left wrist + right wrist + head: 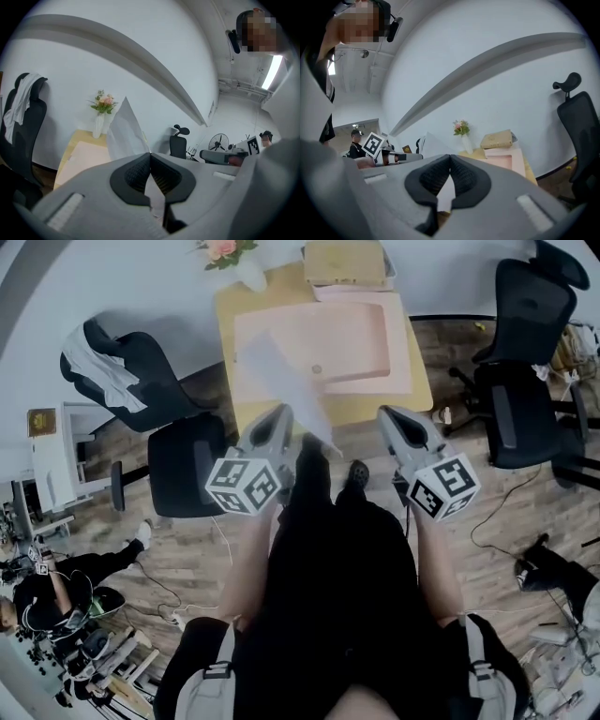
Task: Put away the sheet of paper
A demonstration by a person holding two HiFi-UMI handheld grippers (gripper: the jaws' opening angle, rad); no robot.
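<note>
The left gripper (284,412) has its jaws pressed fully together on the thin white sheet of paper (281,381), pinched near the sheet's lower end. In the left gripper view the sheet (123,133) rises tilted above the closed black pads (136,173). The right gripper (386,412) is level with the left one and well apart from it. Its jaws also meet at the tips, and a pale patch shows in the gap behind them that I cannot identify. In the head view the sheet does not reach it. Just ahead stands a light wooden table (230,310), and the sheet's upper end overlaps a shallow pink rectangular tray (398,343) lying on it. At the table's far edge are a tan flat box (342,261) and a white vase of pink flowers (249,276). A black office chair draped with a white cloth (108,371) stands to the left and another black office chair (525,381) to the right.
</note>
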